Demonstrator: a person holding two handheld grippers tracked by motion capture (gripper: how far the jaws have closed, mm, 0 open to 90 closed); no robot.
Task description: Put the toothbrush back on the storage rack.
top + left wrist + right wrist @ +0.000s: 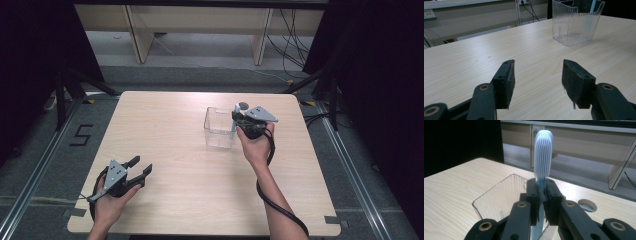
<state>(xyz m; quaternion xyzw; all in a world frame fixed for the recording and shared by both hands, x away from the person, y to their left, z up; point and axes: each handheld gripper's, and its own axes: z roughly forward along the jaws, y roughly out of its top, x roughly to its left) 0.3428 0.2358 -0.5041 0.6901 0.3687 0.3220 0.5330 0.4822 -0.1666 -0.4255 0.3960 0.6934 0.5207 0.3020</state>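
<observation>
Black jaws of the right gripper (541, 195) are clamped on a light-blue toothbrush (543, 157) — bristle head upright above them, handle reaching down w/ its lower end inside the clear ribbed plastic bin (499, 200). Wood-grain table (190, 200) carries that bin (218, 128) right of centre. Left gripper (141, 167), near the front-left corner, jaws spread wide w/ nothing between — well apart from the bin.

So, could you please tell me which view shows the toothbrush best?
The right gripper view: the toothbrush stands upright and close, bristles clear, clamped in the right gripper. The high view gives a small pale sliver above the clear container; the left gripper view a faint blue streak behind its ribbed wall.
</observation>
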